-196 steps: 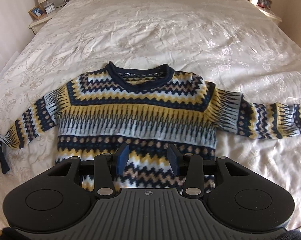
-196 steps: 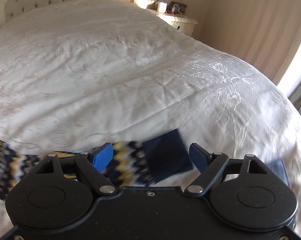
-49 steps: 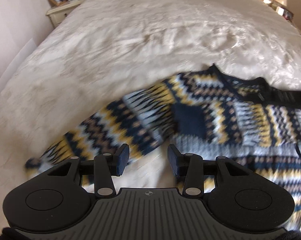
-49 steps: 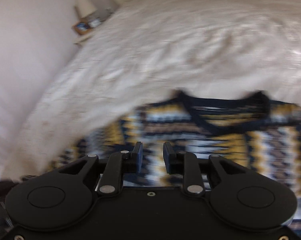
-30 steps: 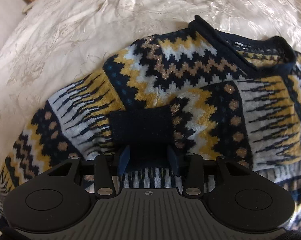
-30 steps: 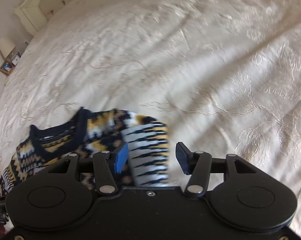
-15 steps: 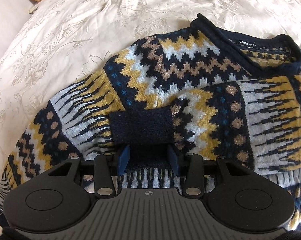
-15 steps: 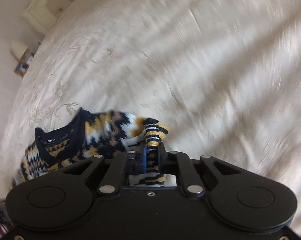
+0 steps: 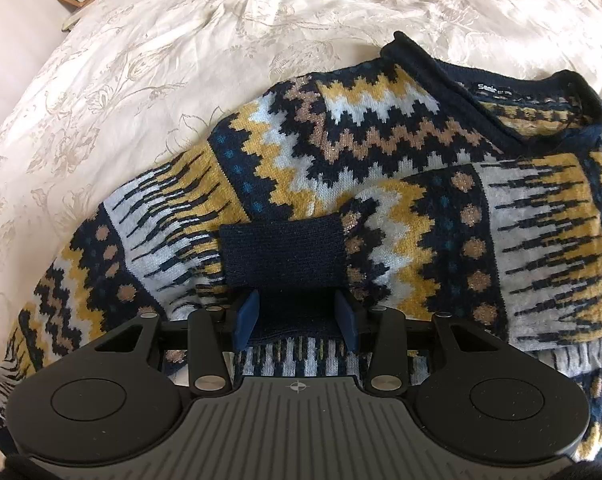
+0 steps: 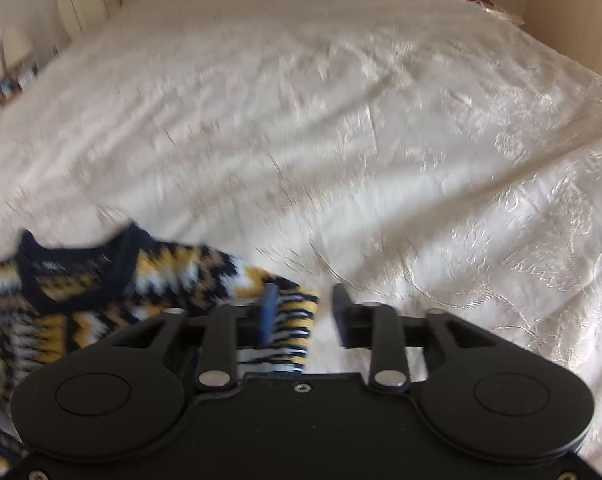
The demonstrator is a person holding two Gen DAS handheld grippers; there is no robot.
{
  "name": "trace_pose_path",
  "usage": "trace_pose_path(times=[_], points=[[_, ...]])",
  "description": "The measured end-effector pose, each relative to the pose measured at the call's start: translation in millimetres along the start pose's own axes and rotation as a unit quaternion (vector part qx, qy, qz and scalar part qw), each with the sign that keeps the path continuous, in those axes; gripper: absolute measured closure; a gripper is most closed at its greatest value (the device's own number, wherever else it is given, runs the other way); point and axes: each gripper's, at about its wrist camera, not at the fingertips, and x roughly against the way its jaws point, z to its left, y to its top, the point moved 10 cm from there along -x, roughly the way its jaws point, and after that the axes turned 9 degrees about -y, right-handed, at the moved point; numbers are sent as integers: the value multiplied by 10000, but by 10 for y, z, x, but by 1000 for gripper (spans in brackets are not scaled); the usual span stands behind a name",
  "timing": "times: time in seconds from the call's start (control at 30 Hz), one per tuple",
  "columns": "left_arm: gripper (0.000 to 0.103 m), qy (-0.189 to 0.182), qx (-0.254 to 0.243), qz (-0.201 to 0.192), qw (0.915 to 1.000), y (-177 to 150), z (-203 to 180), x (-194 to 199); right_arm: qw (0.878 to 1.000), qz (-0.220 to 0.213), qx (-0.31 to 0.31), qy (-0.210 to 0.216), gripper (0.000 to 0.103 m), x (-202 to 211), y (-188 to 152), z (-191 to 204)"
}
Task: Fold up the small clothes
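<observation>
A wide bed [image 9: 149,60] under a cream embroidered bedspread [image 10: 381,140] carried one thing: a patterned knit sweater [image 9: 381,152], lying flat with its navy collar toward the headboard end and one sleeve folded across its chest.

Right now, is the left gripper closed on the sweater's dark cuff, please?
No, the left gripper is open, its jaws apart on either side of the dark cuff.

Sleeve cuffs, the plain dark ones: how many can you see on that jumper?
1: a navy cuff lies folded across the sweater's chest, just ahead of the left gripper. The other sleeve's cuff may be hidden.
</observation>
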Motion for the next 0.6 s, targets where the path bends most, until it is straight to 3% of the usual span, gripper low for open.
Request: trace_pose_path(times=[0.07, 0.2, 0.33, 0.5, 0.6], points=[[61, -84, 24, -36, 10000, -1, 22, 5, 9999, -81, 24, 131, 54, 147, 6, 73], [60, -380, 147, -36, 9992, 3, 102, 36, 9988, -148, 113, 458, 41, 385, -61, 320], [41, -875, 305, -75, 9957, -19, 130, 99, 9973, -69, 224, 698, 40, 547, -212, 578], [40, -1238, 542, -309, 9903, -139, 236, 345, 9949, -7, 420, 918, 34, 764, -383, 848], [28, -1488, 786, -464, 9846, -312, 365, 546, 9925, 7, 533, 1099, 27, 896, -469, 1019]])
